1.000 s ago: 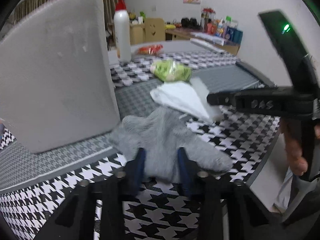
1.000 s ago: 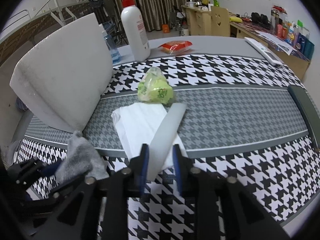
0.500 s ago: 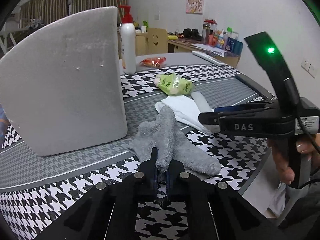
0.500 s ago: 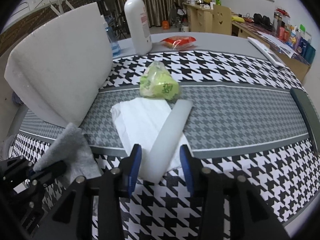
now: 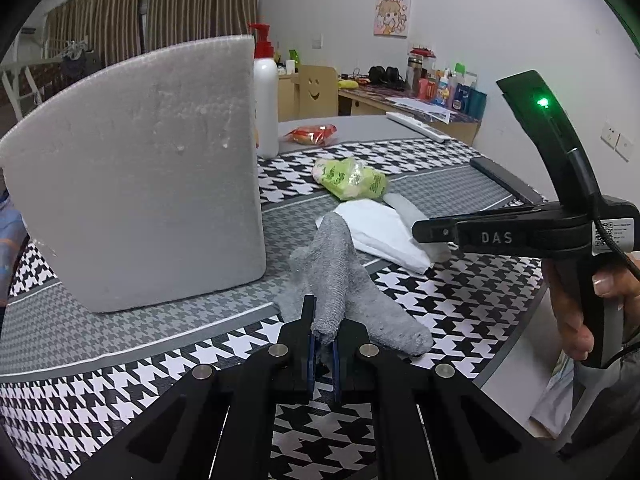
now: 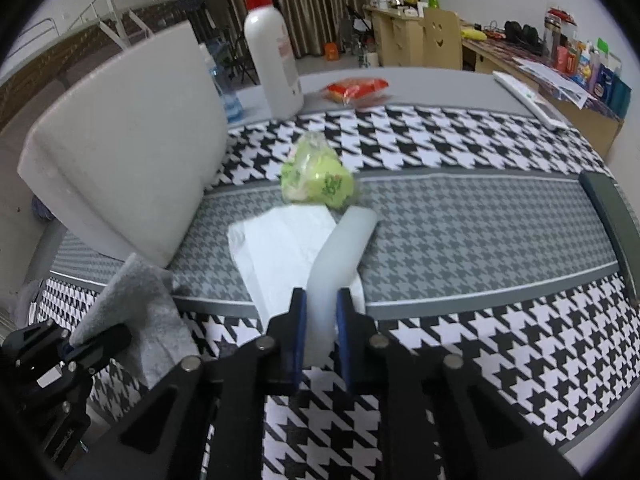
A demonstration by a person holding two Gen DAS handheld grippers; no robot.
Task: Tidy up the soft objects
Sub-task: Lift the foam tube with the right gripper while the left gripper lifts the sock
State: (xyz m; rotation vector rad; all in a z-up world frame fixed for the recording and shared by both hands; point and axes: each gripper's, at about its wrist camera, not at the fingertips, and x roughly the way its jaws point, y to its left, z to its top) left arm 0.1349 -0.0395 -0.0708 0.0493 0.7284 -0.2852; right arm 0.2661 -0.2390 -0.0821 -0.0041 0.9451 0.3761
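My left gripper (image 5: 323,344) is shut on a grey fuzzy cloth (image 5: 340,280) and lifts a fold of it off the houndstooth table; the cloth also shows in the right wrist view (image 6: 136,304). My right gripper (image 6: 321,320) is shut on the near end of a white foam strip (image 6: 344,248), which lies across a white tissue (image 6: 280,248). A green plastic packet (image 6: 316,180) lies just beyond. In the left wrist view the right gripper (image 5: 424,234) reaches over the tissue (image 5: 380,232).
A large white foam block (image 5: 140,176) stands at the left. A white pump bottle (image 6: 274,64) and a red snack packet (image 6: 356,88) are at the back. A dark flat bar (image 6: 612,216) lies at the right. The table edge (image 5: 516,344) is near.
My left gripper closed on the grey cloth and raised a fold. My right gripper opened briefly around the foam strip and has closed on it again.
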